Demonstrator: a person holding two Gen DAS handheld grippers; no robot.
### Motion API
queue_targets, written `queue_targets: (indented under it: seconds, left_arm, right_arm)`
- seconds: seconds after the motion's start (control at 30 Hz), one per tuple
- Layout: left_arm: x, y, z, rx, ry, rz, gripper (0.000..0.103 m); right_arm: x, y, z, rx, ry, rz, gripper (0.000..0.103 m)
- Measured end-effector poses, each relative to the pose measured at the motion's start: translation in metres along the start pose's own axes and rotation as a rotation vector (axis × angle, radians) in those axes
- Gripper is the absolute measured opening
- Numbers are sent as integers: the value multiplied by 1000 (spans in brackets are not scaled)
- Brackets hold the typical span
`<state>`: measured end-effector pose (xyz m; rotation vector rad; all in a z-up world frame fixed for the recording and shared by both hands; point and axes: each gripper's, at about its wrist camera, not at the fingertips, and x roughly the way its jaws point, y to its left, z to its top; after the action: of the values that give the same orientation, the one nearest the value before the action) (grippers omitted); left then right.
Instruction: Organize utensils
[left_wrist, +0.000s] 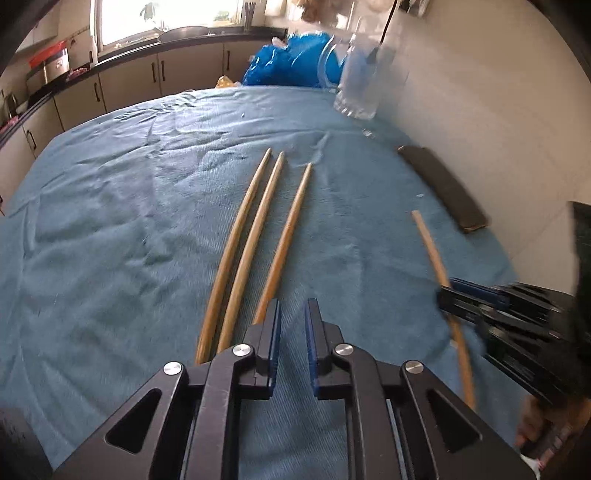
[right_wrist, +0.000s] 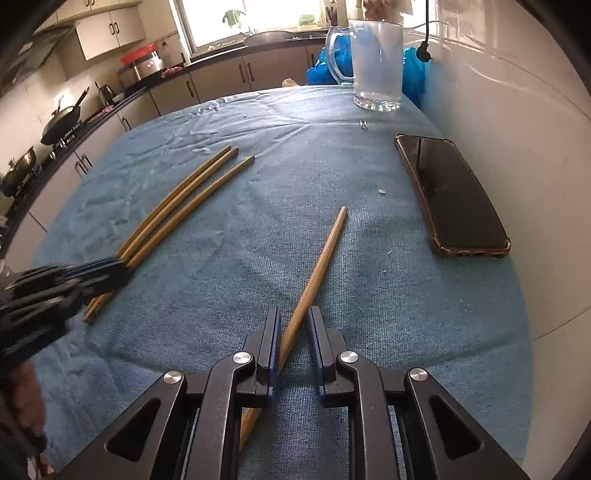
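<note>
I am mid-gather: my right gripper (right_wrist: 293, 332), jaws narrow, straddles the stray chopstick (right_wrist: 317, 273) near the table's (right_wrist: 480, 314) wall edge without visibly pinching it, my left gripper (left_wrist: 292, 325) hovers narrow and empty beside the three chopsticks (left_wrist: 255, 236), so next I judge I must clamp and carry it across.

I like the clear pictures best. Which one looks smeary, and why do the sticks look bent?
Left wrist view: the clear glass mug and the black right gripper are motion-smeared. Right wrist view: sharp, with window glare. Both views: the fisheye lens bows the three wooden chopsticks and the blue cloth's edges.
</note>
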<state>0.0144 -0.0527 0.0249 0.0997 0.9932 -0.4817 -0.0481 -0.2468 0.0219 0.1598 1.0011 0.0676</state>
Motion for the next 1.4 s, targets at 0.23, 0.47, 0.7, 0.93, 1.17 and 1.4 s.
queue_targets:
  seconds: [0.23, 0.47, 0.7, 0.93, 1.17, 1.4]
  left_arm:
    - [10, -2, 13, 27, 13, 34, 12]
    - [13, -1, 18, 69, 10, 51, 13]
    - [10, 5, 17, 57, 61, 2, 0]
    - [-13, 14, -14, 11, 101, -111, 0]
    - [-43, 6, -40, 66, 41, -117, 0]
    - [-46, 3, -25, 133, -22, -16, 20]
  right_arm:
    - [-1, -9, -2, 17, -12, 53, 16]
    - [-2, -17, -3, 48, -21, 100, 16]
    - [-2, -18, -3, 59, -24, 106, 16]
    - [-2, -20, -3, 67, -29, 108, 16]
    - [-3, -23, -4, 80, -28, 118, 16]
    - [-2, -25, -3, 88, -27, 121, 16]
